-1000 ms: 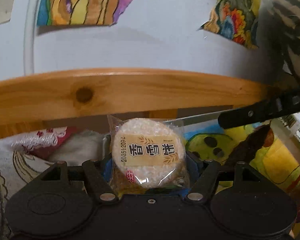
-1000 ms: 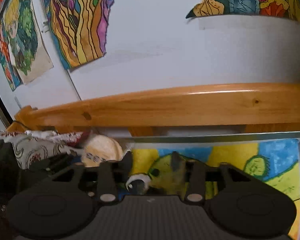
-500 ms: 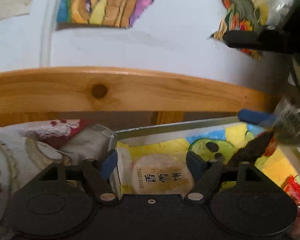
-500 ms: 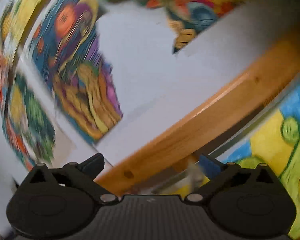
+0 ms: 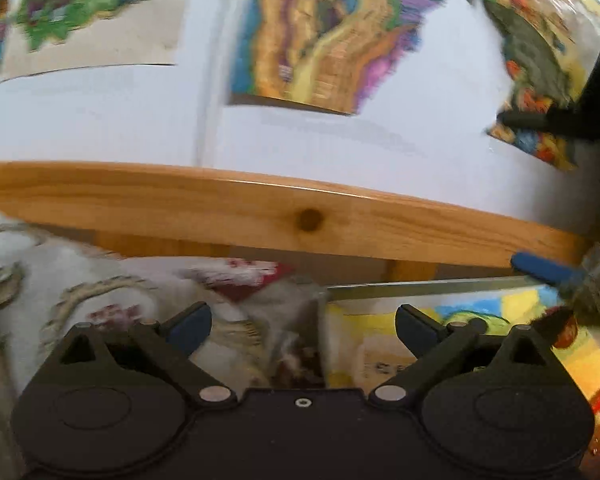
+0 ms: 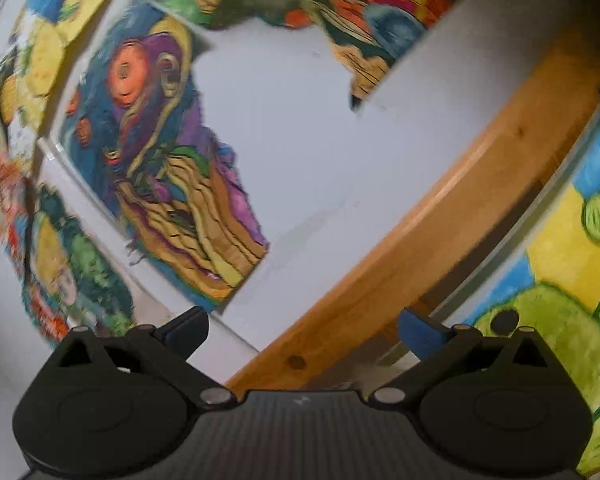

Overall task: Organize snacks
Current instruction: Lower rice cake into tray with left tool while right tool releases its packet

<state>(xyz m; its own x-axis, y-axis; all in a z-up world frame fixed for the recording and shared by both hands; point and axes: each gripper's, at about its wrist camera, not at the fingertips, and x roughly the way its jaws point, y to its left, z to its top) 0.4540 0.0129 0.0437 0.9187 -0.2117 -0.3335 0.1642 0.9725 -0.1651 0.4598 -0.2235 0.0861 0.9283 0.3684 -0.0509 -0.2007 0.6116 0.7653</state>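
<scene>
In front of me I see a white wall with several colourful paintings fixed on it, their edges blurred. In the right wrist view one painting shows purple, blue and orange forms, and the whole scene stands tilted. Below the wall runs a pale wooden rail with a dark knot. Under the rail lies an embroidered white cloth on the left, and a surface painted yellow, blue and green on the right.
</scene>
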